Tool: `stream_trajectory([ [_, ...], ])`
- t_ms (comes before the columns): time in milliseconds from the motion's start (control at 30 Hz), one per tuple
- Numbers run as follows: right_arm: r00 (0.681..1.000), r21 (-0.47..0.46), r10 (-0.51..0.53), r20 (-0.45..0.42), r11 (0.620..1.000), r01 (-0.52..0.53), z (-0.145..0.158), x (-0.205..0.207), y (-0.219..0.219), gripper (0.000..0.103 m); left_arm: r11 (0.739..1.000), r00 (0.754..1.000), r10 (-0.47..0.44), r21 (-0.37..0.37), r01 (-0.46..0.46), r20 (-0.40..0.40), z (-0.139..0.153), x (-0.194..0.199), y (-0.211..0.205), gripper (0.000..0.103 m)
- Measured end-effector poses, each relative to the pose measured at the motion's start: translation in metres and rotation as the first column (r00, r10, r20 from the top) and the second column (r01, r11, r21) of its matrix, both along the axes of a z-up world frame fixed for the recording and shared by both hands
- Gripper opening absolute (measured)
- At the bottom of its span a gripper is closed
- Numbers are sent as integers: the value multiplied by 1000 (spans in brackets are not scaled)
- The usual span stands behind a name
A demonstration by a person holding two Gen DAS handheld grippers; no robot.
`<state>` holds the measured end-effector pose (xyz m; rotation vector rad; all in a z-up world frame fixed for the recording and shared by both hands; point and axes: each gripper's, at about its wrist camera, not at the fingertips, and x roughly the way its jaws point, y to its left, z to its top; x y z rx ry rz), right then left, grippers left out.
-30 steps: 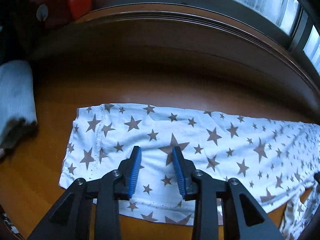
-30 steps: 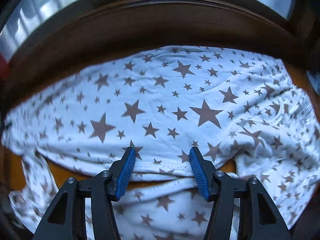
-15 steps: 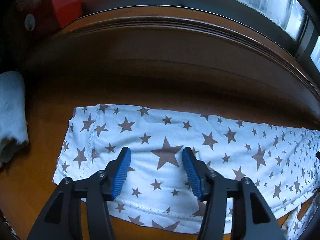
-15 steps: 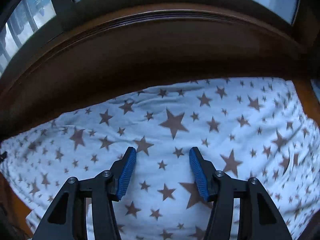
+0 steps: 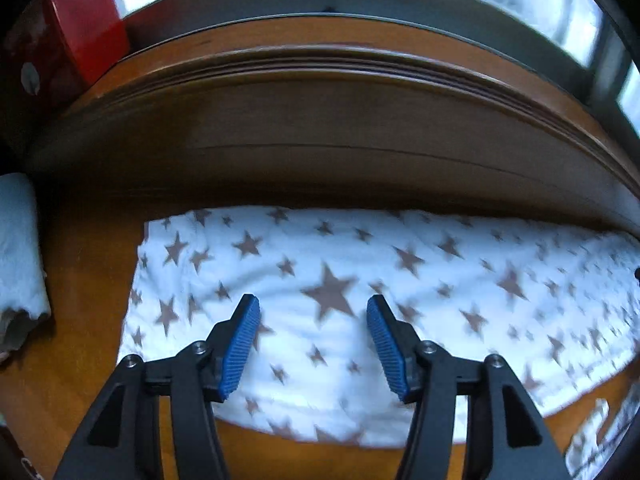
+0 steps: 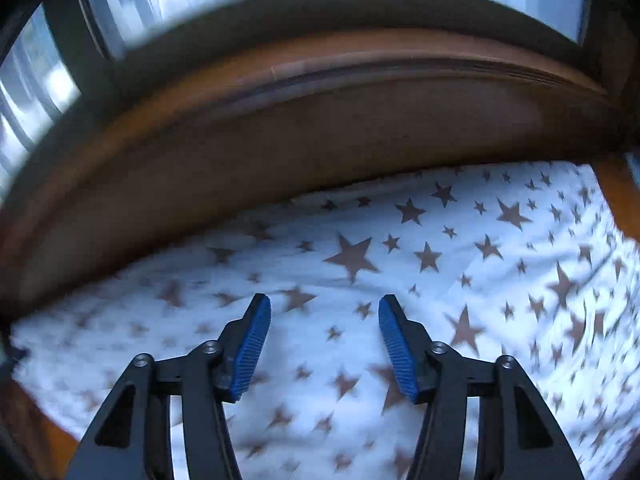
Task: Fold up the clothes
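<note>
A second ago my left gripper had its jaws nearly together; now they stand spread, pinching nothing. My right gripper jaws stay spread and empty. The star-print garment lies on the tabletop, long axis from nine to three o'clock; blur probably hides its seams.

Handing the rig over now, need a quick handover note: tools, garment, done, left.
Left tool: open, nothing held, above the garment's left end.
Right tool: open, nothing held, above the garment's right part.
Garment: white with brown stars, lying as a long band on the wooden table, close to the raised back edge. A pale cloth sits off to the left.
Done: looks folded lengthwise once, though blur hides the layers.
Left: probably the crosswise folds, then squaring it up.
</note>
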<state>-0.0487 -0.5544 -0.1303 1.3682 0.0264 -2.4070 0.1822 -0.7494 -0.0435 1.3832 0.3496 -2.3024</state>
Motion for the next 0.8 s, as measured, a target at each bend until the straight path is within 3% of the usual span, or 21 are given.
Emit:
stream_trajectory([
  [133,997,-105,53,-64,993,-59,36,59,34,56,996,995,-91,-25,90,-37,19,29,29,53],
  [300,983,-192,157,-92,966,-172,57,117,72,56,983,983,-174,-65,170,-66,38,70,70,53],
  [400,971,-325,226,-77,915,-239,75,125,87,57,982,982,-171,-88,165,-75,46,87,80,53],
  [500,949,-448,309,-56,842,-300,76,127,69,57,987,988,-130,-102,122,-79,58,99,93,53],
  [600,901,-487,428,-76,773,-408,76,144,43,57,993,994,-61,-105,51,-92,70,121,103,53],
  [800,756,-406,643,-123,662,-630,86,207,18,57,1000,993,-25,-19,23,-114,84,171,137,53],
])
